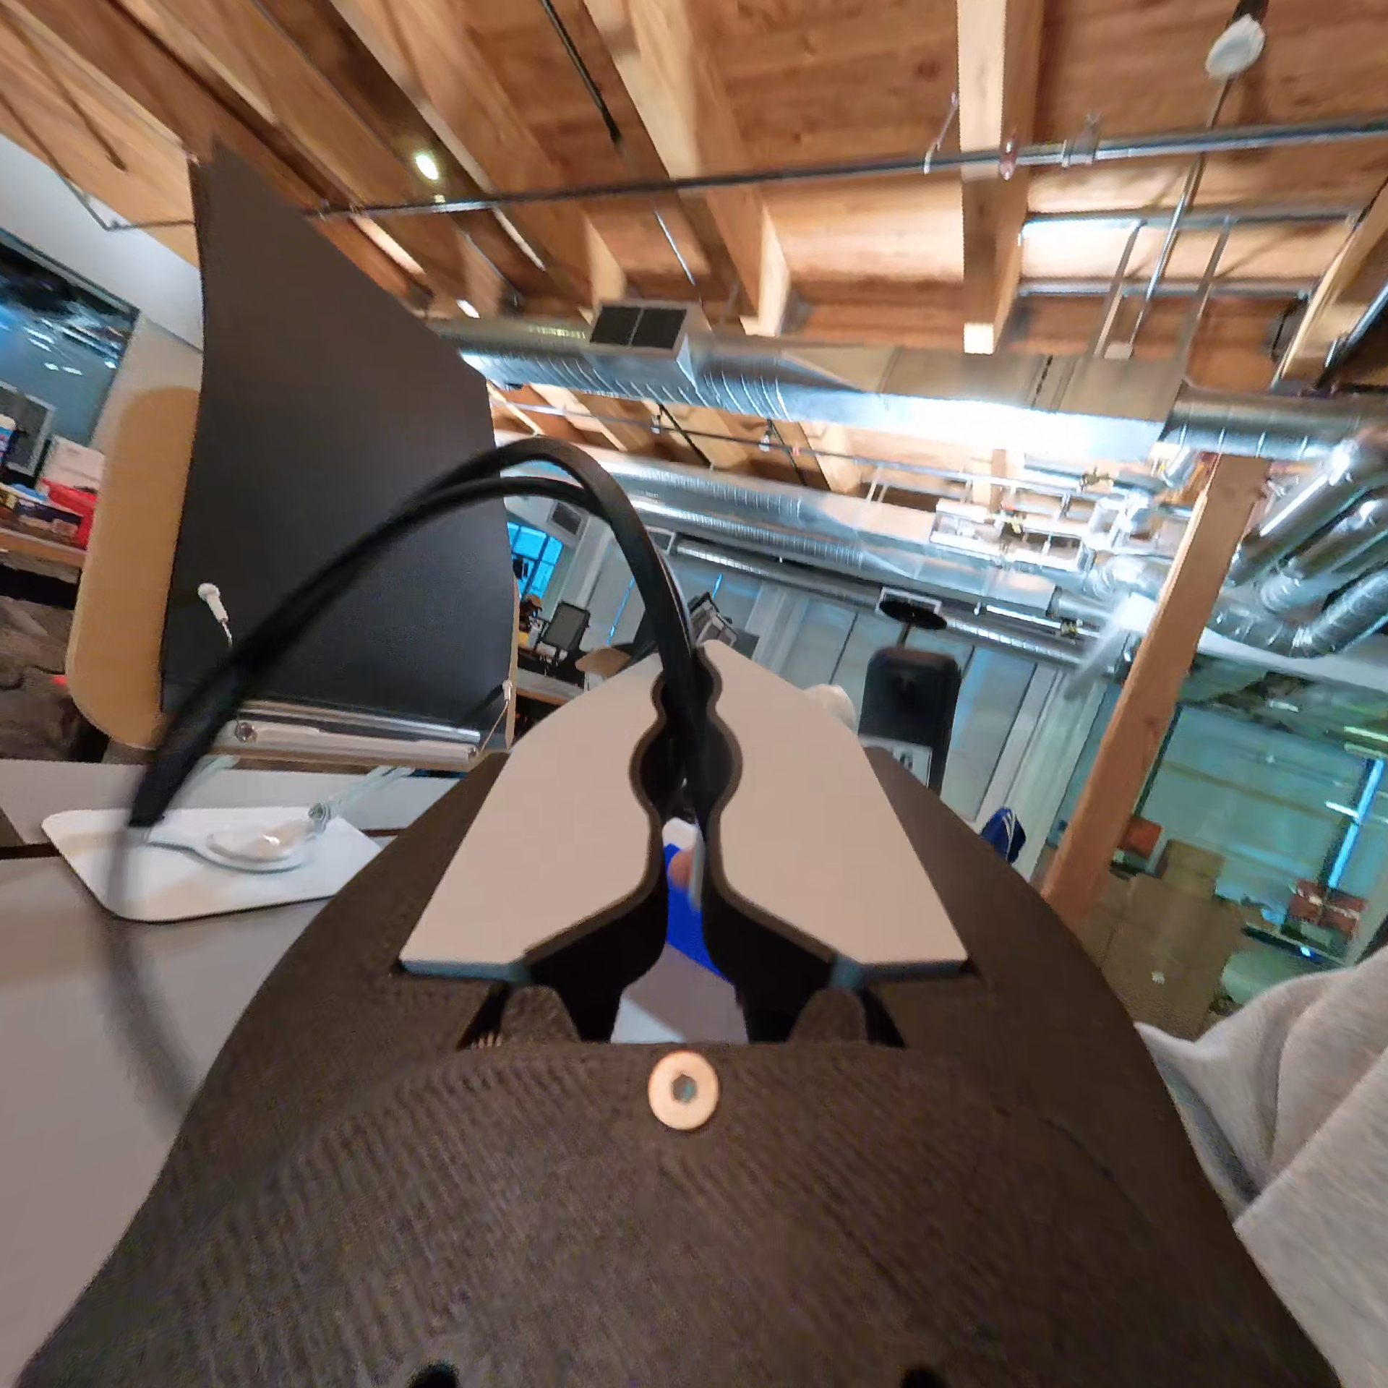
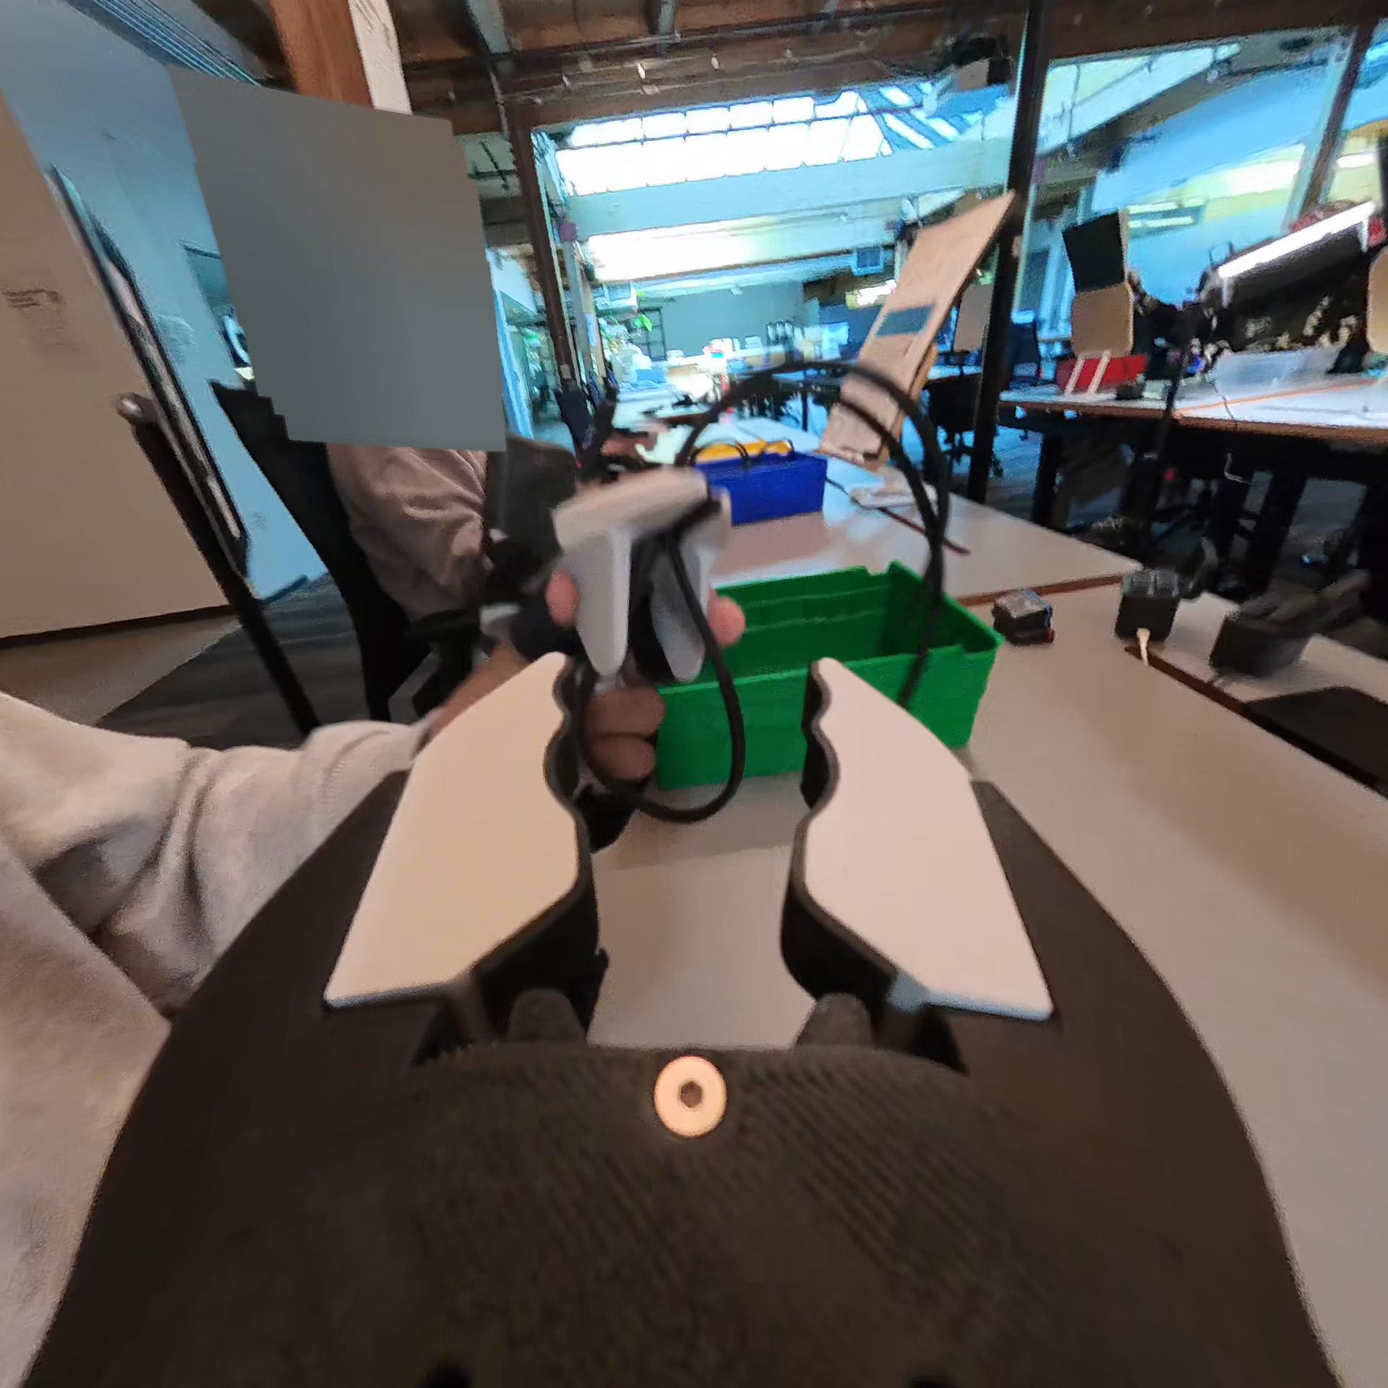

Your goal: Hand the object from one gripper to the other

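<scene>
A black cable (image 1: 481,481) is pinched between the grey fingers of my left gripper (image 1: 687,680), which is shut on it and tilted up toward the ceiling. The cable arcs up and to the left in loops. In the right wrist view the left gripper (image 2: 646,601) hangs above the table just ahead, pointing down, with the cable (image 2: 732,736) looping below it and up over it. My right gripper (image 2: 687,665) is open and empty. A lower cable loop hangs just beyond its fingertips, between them, without touching either finger.
A green bin (image 2: 826,721) stands on the white table (image 2: 1126,864) right behind the cable, and a blue bin (image 2: 766,484) farther back. Small black devices (image 2: 1021,604) lie at the right. A black monitor (image 1: 338,451) on a white base (image 1: 225,879) stands at the left. A grey sleeve (image 2: 150,826) holds the left gripper. My right fingertips sit around 6 centimetres from my left ones.
</scene>
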